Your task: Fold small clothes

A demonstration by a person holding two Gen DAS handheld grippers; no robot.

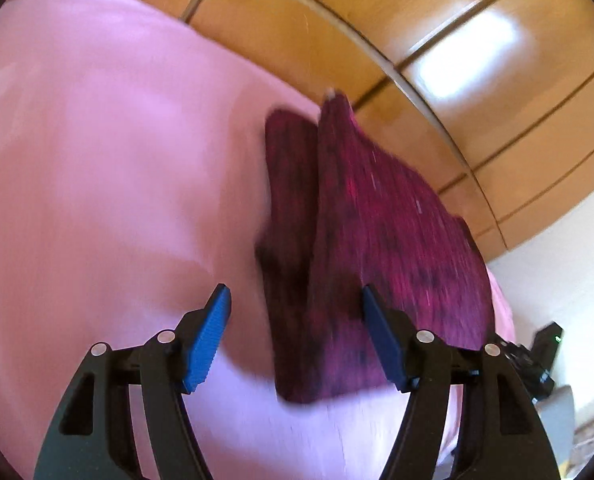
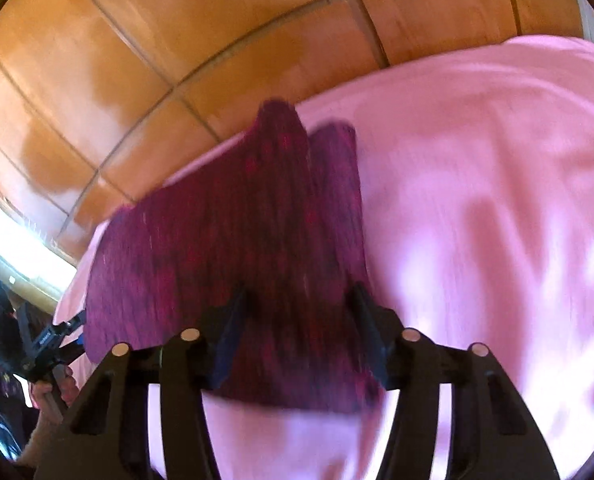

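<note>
A dark magenta knitted garment lies on a pink bed sheet, near the edge of the bed that faces a wooden wardrobe. It seems folded, with one narrower layer showing beside a wider one; both pictures are blurred, so the exact shape is not clear.

The left gripper has its fingers standing apart, with blue ribbed pads. The near edge of the garment lies in the gap between them, but the pads do not press on it; the left pad is over bare sheet.

The right gripper is also partly open. Its dark fingers stand at both sides of the garment's near part, and the cloth passes between them. I cannot tell if they touch the cloth, but they do not pinch it.

In the right wrist view, a hand holds the other gripper at the left side of the bed.
</note>
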